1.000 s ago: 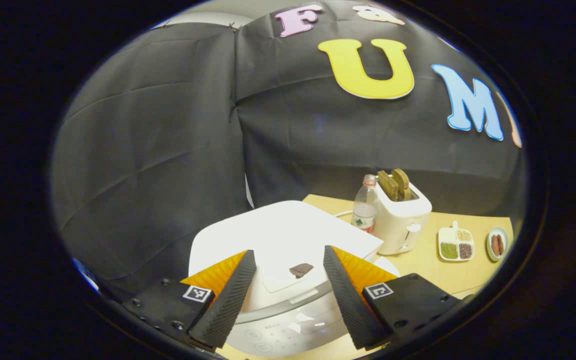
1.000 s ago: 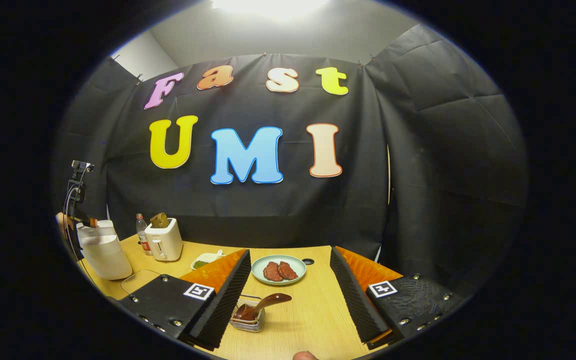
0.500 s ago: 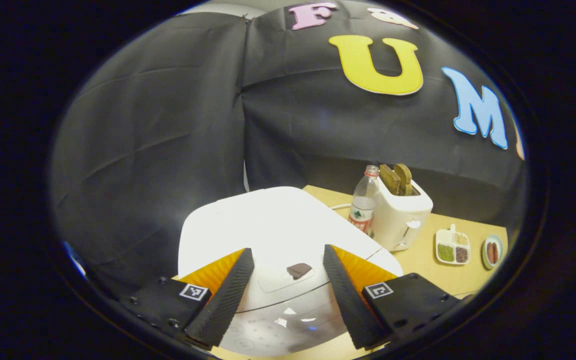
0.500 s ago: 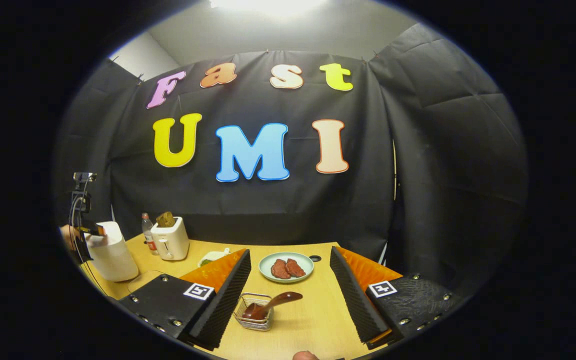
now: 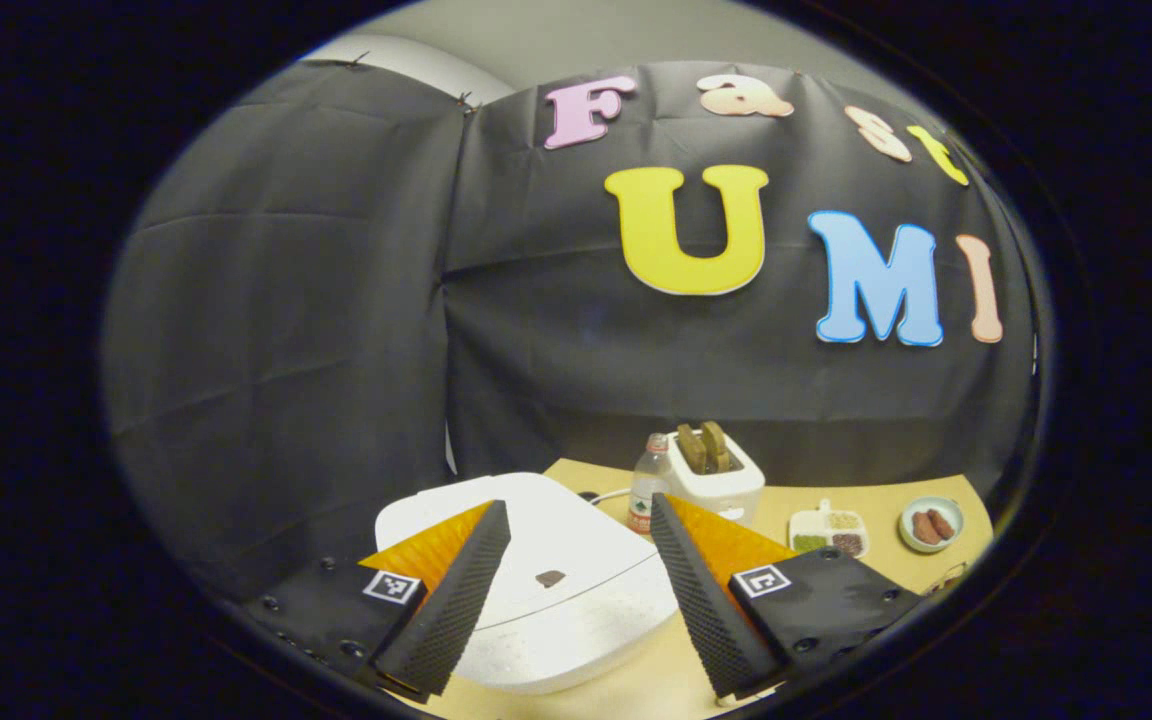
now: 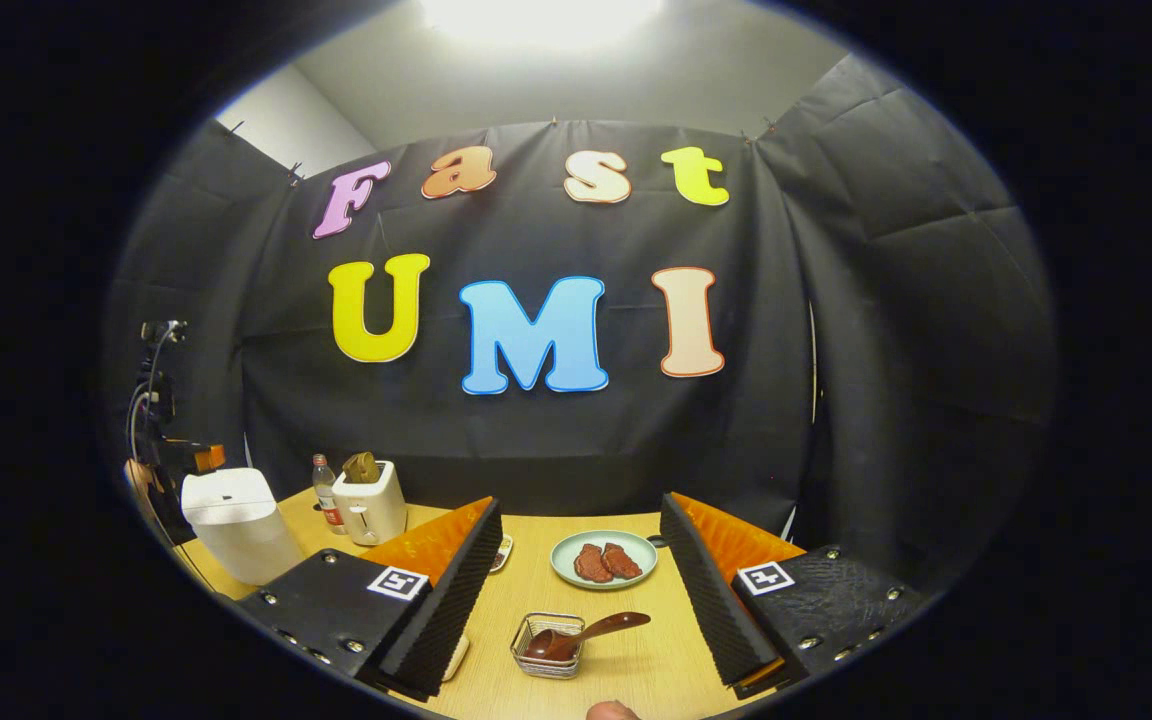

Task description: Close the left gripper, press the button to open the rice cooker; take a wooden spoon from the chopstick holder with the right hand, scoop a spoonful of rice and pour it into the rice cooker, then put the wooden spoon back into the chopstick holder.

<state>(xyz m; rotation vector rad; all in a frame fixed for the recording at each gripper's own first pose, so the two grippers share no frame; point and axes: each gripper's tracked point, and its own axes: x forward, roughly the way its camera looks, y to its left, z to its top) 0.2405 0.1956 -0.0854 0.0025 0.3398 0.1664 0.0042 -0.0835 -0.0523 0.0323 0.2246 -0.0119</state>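
- Below the left tongs (image 5: 571, 600), at 6 o'clock in the left gripper view, sits the white rice cooker (image 5: 536, 585), lid down; the tongs are released, fingers spread wide, touching nothing.
- Beyond the cooker, toward 1 o'clock, a plastic water bottle (image 5: 647, 497) stands just beside a white toaster (image 5: 716, 480) holding two bread slices.
- Farther toward 3 o'clock lie a divided dish of grains (image 5: 828, 532) and a small plate of sausages (image 5: 931, 524).
- Between the right tongs (image 6: 576, 600), also released, a wire chopstick holder (image 6: 548, 646) on the desk (image 6: 636, 670) carries the wooden spoon (image 6: 586, 632), handle leaning toward 2 o'clock.
- At 12 o'clock from the holder, a plate of meat slices (image 6: 604, 559).
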